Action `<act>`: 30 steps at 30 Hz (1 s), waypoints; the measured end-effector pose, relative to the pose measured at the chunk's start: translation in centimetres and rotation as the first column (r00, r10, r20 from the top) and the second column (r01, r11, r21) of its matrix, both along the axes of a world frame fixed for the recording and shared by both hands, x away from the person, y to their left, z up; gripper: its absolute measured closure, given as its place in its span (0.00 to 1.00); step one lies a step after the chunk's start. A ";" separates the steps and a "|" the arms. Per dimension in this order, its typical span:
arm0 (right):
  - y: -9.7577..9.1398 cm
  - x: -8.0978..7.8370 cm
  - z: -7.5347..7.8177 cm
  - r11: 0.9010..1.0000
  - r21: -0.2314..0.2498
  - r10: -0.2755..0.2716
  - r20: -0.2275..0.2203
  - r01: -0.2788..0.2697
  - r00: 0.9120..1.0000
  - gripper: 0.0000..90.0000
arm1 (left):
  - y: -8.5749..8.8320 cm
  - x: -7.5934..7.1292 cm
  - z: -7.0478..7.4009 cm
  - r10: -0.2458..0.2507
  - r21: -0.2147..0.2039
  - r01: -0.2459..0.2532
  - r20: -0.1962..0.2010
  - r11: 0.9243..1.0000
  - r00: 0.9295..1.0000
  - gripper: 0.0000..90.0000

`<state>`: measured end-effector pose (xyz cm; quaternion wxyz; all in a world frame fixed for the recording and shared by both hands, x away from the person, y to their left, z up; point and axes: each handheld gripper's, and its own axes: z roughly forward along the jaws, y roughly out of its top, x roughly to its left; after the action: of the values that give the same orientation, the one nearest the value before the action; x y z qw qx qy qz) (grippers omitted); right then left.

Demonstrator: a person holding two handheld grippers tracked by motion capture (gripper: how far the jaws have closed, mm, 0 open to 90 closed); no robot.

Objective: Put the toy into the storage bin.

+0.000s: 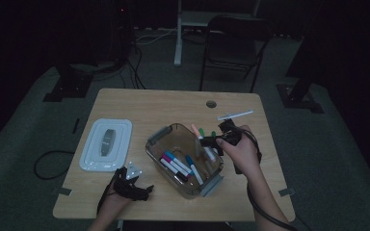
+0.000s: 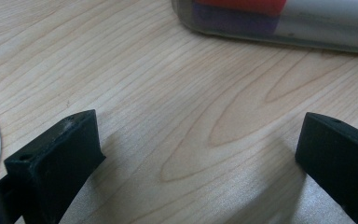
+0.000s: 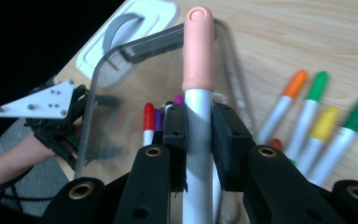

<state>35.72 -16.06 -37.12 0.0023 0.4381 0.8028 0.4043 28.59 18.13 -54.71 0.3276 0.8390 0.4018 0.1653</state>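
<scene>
Right gripper [image 3: 198, 135]: clamped on pink-capped marker [image 3: 198, 51] | light, stiff, slick: you hold mid-barrel | left gripper [image 2: 200, 154]: jaws apart, empty

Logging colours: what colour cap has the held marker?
Pale peach-pink cap, clearest in the right gripper view.
</scene>
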 end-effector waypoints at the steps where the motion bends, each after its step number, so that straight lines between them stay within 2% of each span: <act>1: 0.5 0.0 -0.1 1.000 0.002 0.012 -0.005 -0.012 1.000 0.85 | 0.0 0.0 0.0 0.000 0.000 0.000 0.000 1.000 1.000 0.01; 2: 1.6 0.1 -0.5 0.999 -0.010 0.040 -0.012 -0.040 0.999 0.85 | 0.0 0.0 0.0 0.000 0.000 0.000 0.000 1.000 1.000 0.01; 5: 3.0 0.2 -1.1 0.996 -0.028 0.086 -0.014 -0.086 0.996 0.85 | 0.0 0.0 0.0 0.000 0.001 0.000 0.000 1.000 1.000 0.01; 10: 5.5 0.7 -2.7 0.987 -0.059 0.149 -0.056 -0.153 0.987 0.85 | 0.0 0.0 0.0 0.001 -0.002 -0.001 0.001 1.000 1.000 0.01; 11: 5.5 0.7 -2.7 0.987 -0.059 0.149 -0.056 -0.153 0.987 0.85 | 0.0 0.0 0.0 0.001 -0.002 -0.001 0.001 1.000 1.000 0.01; 12: 6.6 1.0 -3.5 0.983 -0.069 0.163 -0.085 -0.169 0.983 0.85 | 0.0 0.0 0.0 0.000 0.001 0.000 0.000 1.000 1.000 0.01; 16: 8.4 1.3 -5.1 0.971 -0.093 0.207 -0.130 -0.220 0.970 0.85 | 0.0 0.0 0.0 0.000 0.000 0.000 0.001 1.000 1.000 0.01; 18: 8.8 1.3 -5.4 0.968 -0.106 0.213 -0.132 -0.227 0.968 0.85 | 0.0 0.0 0.0 0.000 0.001 0.000 0.001 1.000 1.000 0.01; 21: 10.0 1.8 -6.4 0.961 -0.125 0.225 -0.166 -0.246 0.960 0.85 | 0.0 0.0 0.0 0.000 0.002 0.000 0.001 1.000 1.000 0.01; 24: 11.1 2.2 -7.6 0.950 -0.167 0.231 -0.196 -0.265 0.953 0.85 | 0.0 0.0 0.0 0.000 0.001 0.000 0.000 1.000 1.000 0.01; 28: 12.0 2.5 -8.9 0.941 -0.196 0.229 -0.235 -0.277 0.945 0.85 | 0.0 0.0 0.0 0.001 -0.001 -0.001 0.001 1.000 1.000 0.01; 30: 12.4 2.6 -9.5 0.933 -0.210 0.235 -0.260 -0.293 0.936 0.85 | 0.0 0.0 0.0 0.001 -0.002 -0.001 0.001 1.000 1.000 0.01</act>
<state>38.32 -3.70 -46.63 -0.0915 0.3657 0.8933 0.2446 28.59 18.12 -54.72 0.3284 0.8384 0.4021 0.1657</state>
